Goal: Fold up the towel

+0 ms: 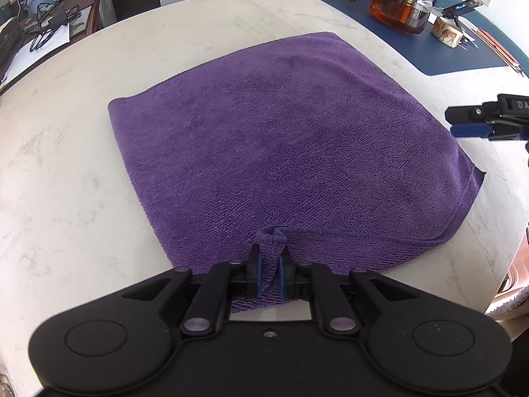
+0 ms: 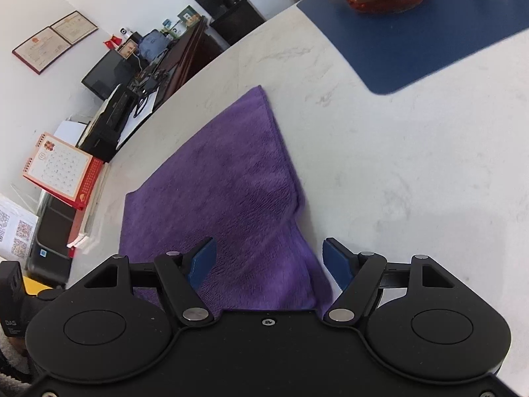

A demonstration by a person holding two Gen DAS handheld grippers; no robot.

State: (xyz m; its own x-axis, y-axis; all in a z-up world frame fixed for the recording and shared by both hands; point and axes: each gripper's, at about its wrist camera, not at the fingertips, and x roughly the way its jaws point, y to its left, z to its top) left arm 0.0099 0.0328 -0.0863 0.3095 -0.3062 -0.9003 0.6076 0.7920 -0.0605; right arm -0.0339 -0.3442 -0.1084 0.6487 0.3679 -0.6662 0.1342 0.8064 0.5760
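— Pinching hard, that left gripper (image 1: 270, 264): its blue pads are closed on a bunched corner of the purple towel (image 1: 281, 139) at the near edge of the table (image 1: 66, 182). See it?

— I see it. The cloth rises in a little fold between the pads, while the rest lies flat across the pale marble top, already doubled, with two layers showing along its near edge.

— And the right gripper (image 2: 269, 264)?

— Wide open! Its blue pads stand well apart above the towel's (image 2: 224, 192) near right corner, and nothing sits between them. From the left camera it (image 1: 469, 122) hangs just beside the towel's right edge.

— What else is on that table?

— Toward the far right corner, a blue mat (image 1: 413, 46) carries a glass teapot (image 1: 401, 6) of amber tea, and a small patterned cup (image 1: 446, 31) beside it. All well apart from the towel.

— Towel's far corner?

— Pointing toward the table's far edge, lying flat.
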